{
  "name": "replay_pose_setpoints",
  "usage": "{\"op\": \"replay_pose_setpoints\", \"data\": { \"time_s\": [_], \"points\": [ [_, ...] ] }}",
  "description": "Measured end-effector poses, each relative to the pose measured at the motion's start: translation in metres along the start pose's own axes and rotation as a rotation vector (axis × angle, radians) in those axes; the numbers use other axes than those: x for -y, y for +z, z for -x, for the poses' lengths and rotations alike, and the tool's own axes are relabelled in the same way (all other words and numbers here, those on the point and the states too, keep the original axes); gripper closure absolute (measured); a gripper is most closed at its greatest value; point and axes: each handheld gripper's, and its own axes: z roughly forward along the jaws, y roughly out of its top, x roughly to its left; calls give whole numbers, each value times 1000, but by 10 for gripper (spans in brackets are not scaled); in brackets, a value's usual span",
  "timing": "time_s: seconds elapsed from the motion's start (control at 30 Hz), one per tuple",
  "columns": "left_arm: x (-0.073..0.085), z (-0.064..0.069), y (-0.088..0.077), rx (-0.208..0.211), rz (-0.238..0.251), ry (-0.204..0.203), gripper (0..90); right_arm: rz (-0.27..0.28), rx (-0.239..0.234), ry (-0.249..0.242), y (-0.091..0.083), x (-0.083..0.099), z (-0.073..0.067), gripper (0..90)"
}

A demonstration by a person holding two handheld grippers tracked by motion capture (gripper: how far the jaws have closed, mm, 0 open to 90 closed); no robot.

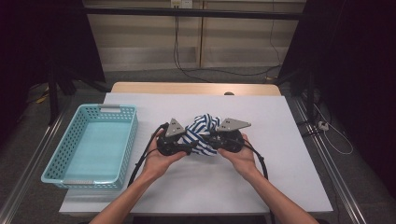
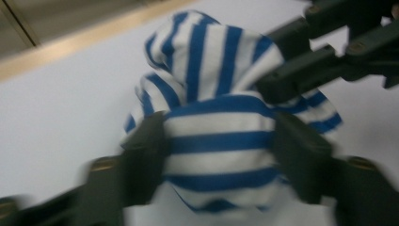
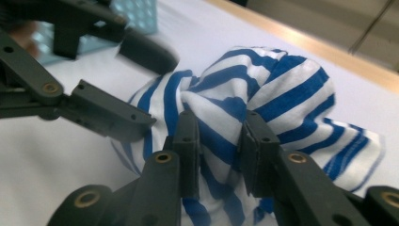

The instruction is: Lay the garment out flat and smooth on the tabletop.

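Note:
A blue-and-white striped cloth (image 1: 201, 125) lies bunched at the middle of the white table (image 1: 271, 116), between my two grippers. In the right gripper view, my right gripper (image 3: 221, 136) is shut on a fold of the cloth (image 3: 282, 89), and the fabric is pinched tight between its jaws. My left gripper (image 2: 219, 141) stands open, its jaws wide apart on either side of a thick bundle of the cloth (image 2: 211, 61). That view is blurred. In the high view the left gripper (image 1: 188, 143) and the right gripper (image 1: 213, 140) face each other across the cloth.
A teal perforated basket (image 1: 131, 135) stands empty on the table's left side. Bare white surface lies to the right of the cloth and in front of it. A wooden strip (image 1: 187, 87) runs along the far edge, with cables on the floor beyond it.

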Motion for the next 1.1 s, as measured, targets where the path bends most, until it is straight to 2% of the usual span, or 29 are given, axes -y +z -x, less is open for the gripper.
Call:
{"op": "replay_pose_setpoints", "data": {
  "time_s": [0.03,0.07,0.1,0.13,0.23,0.3,0.33,0.37,0.4,0.43,0.47,0.5,0.53,0.57,0.63,0.7,0.77,0.8,0.83,0.9,0.93,1.03,1.07,1.1],
  "points": [
    [1,-2,0,47,-25,-27,684,-15,0,6,2,2,1,685],
    [1,-3,0,66,-24,-60,754,-29,0,4,3,4,2,682],
    [1,-3,-1,69,-16,-75,806,-37,-2,6,3,7,4,670],
    [0,-4,-3,76,-15,-67,853,-40,-1,20,3,9,5,658],
    [2,-7,-9,105,-21,-90,900,-50,17,31,0,12,11,641],
    [5,-6,-8,98,-30,-89,900,-47,30,41,-2,14,13,650],
    [6,-6,-8,88,-39,-83,896,-49,28,41,-3,15,14,647],
    [7,-7,-6,76,-22,-85,858,-49,27,42,-3,16,14,644],
    [7,-8,-6,58,-9,-105,780,-55,17,47,-3,18,13,647],
    [6,-10,-6,49,-1,-105,679,-62,7,43,-4,20,12,655],
    [5,-12,-5,49,20,-123,646,-62,3,32,-4,22,11,664],
    [5,-14,-6,44,20,-132,595,-65,-6,37,-5,24,9,670],
    [5,-14,-5,59,14,-132,568,-71,-26,34,-6,25,7,676],
    [5,-15,-5,74,10,-119,584,-87,-47,27,-8,27,5,682],
    [4,-13,-6,52,7,-97,580,-96,-70,5,-12,30,0,694],
    [4,-15,-6,40,23,-120,544,-110,-92,-20,-14,34,-5,706],
    [3,-17,-5,12,35,-142,467,-131,-112,-46,-16,37,-11,713],
    [4,-18,-5,13,53,-151,453,-142,-117,-57,-16,38,-15,715],
    [4,-20,-4,4,44,-143,433,-148,-121,-73,-17,40,-17,717],
    [5,-19,0,-3,29,-130,330,-174,-138,-83,-18,43,-22,719],
    [6,-18,2,12,22,-127,316,-183,-140,-92,-18,46,-24,719],
    [7,-14,7,25,-12,-124,317,-181,-133,-80,-20,49,-25,712],
    [8,-13,9,49,-14,-135,363,-179,-131,-76,-21,49,-24,697],
    [9,-11,10,75,-31,-136,452,-172,-132,-59,-21,48,-23,676]
  ]
}}
